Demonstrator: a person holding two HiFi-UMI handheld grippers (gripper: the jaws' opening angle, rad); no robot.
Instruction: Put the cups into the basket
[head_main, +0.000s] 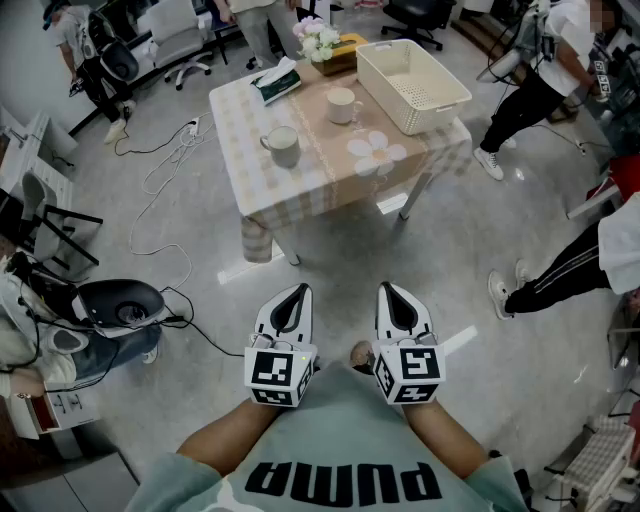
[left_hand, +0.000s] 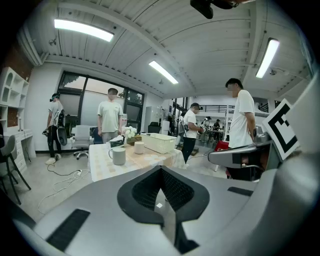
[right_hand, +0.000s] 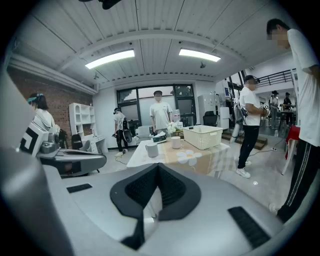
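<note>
A grey-green mug (head_main: 283, 146) and a white cup (head_main: 342, 105) stand on a small table with a checked cloth (head_main: 330, 175). A cream plastic basket (head_main: 456, 97) sits empty on the table's far right corner. Both grippers hover over the floor close to my body, well short of the table. The left gripper (head_main: 301, 290) and right gripper (head_main: 387, 288) are shut with nothing in them. The left gripper view shows the mug (left_hand: 118, 155), cup (left_hand: 139, 147) and basket (left_hand: 159, 142) far beyond the jaws. The right gripper view shows the mug (right_hand: 152, 149), cup (right_hand: 175, 142) and basket (right_hand: 202, 136) too.
A tissue box (head_main: 275, 82) and a flower bunch (head_main: 318, 40) sit at the table's far edge. A white cable (head_main: 170, 160) trails on the floor at the left. Several people stand around, one at the right (head_main: 540, 90). Chairs and gear (head_main: 120, 303) line the left.
</note>
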